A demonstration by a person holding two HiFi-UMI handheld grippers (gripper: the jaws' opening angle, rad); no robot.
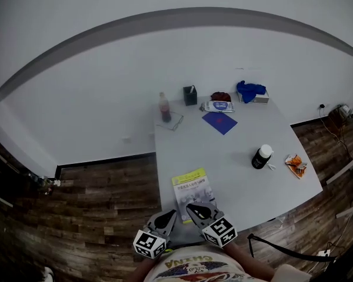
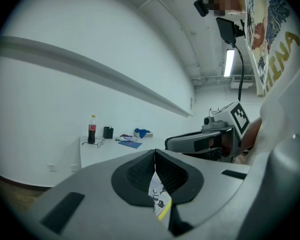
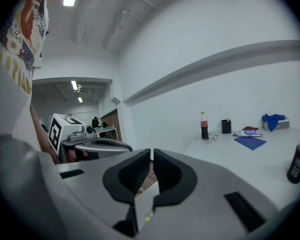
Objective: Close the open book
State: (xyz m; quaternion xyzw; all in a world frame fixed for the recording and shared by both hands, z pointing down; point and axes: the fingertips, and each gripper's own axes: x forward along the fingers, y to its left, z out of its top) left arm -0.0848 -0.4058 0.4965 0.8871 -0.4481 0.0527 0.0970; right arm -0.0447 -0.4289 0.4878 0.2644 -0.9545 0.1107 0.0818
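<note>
At the table's near edge, we see the left gripper (image 2: 155,158) clamped shut on a printed, yellow-trimmed sheet of the book (image 1: 191,191). Just beside it, the right gripper (image 3: 152,156) is closed on a pale sheet too dim to read. From above, both grippers cover the book's near edge, so we cannot tell whether it lies open. Well beyond, on the table (image 1: 235,151), stands a white-capped jar (image 1: 261,156).
</note>
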